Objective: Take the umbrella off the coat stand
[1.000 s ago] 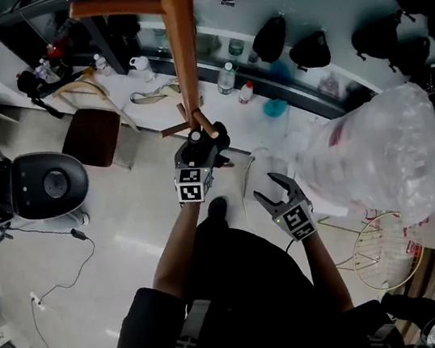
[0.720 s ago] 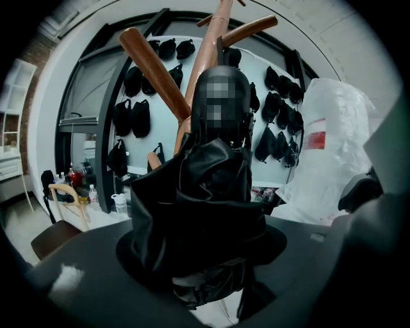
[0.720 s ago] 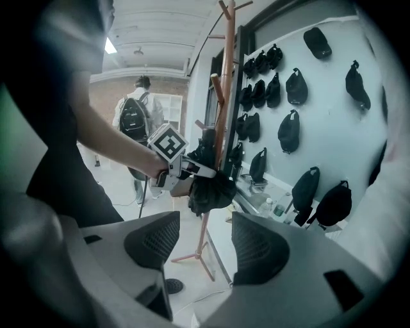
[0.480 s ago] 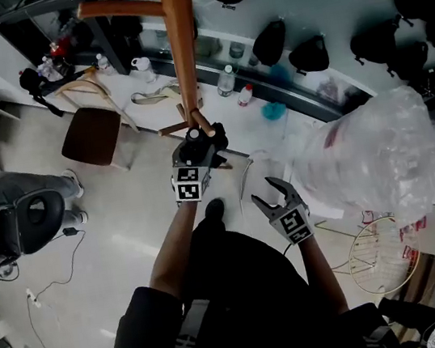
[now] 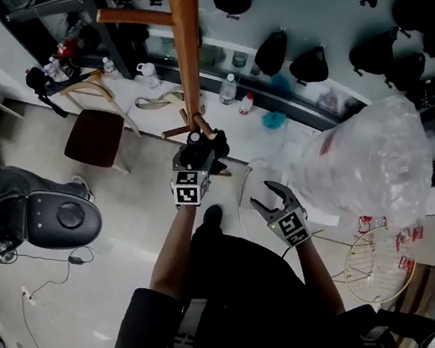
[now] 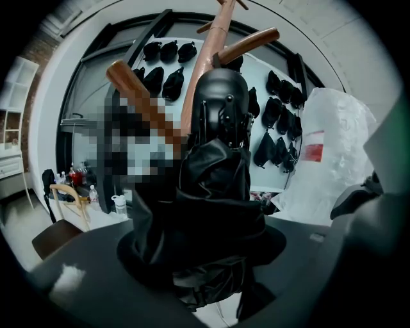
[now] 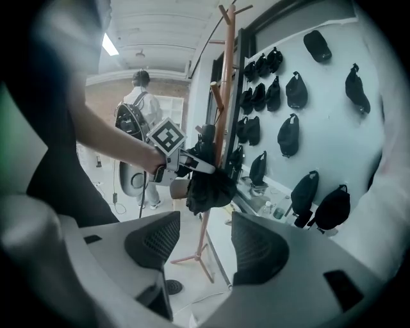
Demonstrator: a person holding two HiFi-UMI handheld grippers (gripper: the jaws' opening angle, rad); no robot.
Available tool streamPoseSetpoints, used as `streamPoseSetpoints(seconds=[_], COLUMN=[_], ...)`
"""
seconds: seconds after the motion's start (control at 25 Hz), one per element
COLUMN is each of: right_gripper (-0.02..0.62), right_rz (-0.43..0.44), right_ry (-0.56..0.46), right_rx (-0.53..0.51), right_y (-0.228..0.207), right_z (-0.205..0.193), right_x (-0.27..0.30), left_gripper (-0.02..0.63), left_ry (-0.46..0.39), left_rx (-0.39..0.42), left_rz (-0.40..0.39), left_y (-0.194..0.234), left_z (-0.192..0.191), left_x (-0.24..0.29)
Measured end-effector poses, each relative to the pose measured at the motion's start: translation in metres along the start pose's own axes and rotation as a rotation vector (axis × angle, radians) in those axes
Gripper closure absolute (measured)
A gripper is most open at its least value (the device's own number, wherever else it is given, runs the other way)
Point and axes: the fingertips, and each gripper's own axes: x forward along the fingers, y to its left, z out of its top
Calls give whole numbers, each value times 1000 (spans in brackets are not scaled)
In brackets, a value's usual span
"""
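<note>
Head view is looking steeply down on us as we are standing right at the wooden coat stand (image 5: pixel 188 42), both forearms stretching forward from our dark top. Our left forearm (image 5: pixel 172 246) is reaching straight ahead. The left claw (image 5: pixel 203 145) at its end is sitting just beside the stand's pole, close under a short peg (image 5: pixel 203 124), with its marker cube (image 5: pixel 189 188) facing up toward the camera.

Left gripper view is telling us the rest. The black folded umbrella (image 6: pixel 214 192) is filling the gap between the jaws, its bunched fabric pressing against both sides and its rounded black end rising in front of the pole. The claw is gripping it with the jaws standing fairly wide round the bundle.

Right gripper view is catching the same thing from the side. The umbrella is bunching at the tip of the left claw, right against the pole and well above the stand's feet (image 7: pixel 192 259) on the floor. Whether it is hanging on a peg we are not managing to tell.

Our right forearm (image 5: pixel 314 264) is bending in lower and nearer our body, and the right claw (image 5: pixel 270 197) is hovering apart from the stand, tilting downward. Its jaws are standing wide apart, holding nothing. Black caps (image 5: pixel 308 64) are hanging on the wall beyond, and a clear plastic bag (image 5: pixel 363 162) is bulging to our right.
</note>
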Motion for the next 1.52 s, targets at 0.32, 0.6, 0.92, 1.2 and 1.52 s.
streamPoseSetpoints(seconds=[0.32, 0.6, 0.92, 1.2, 1.52], right_gripper=[342, 342, 342, 342, 342], right_rz=[8, -3, -8, -5, 7], right_ry=[-10, -27, -21, -30, -75], right_rx=[-13, -13, 0, 8, 29], right_y=[-1, 1, 8, 15, 16], right_z=[4, 10, 4, -2, 5], right_x=[-3, -10, -18, -26, -39], left_gripper=[333, 334, 334, 336, 337], left_ry=[1, 13, -11, -11, -15], left_rx=[11, 24, 15, 12, 22], left_rz=[7, 5, -6, 1, 3], left_y=[0, -1, -6, -12, -22], left_z=[6, 12, 22, 18, 20], left_x=[-10, -18, -20, -27, -38])
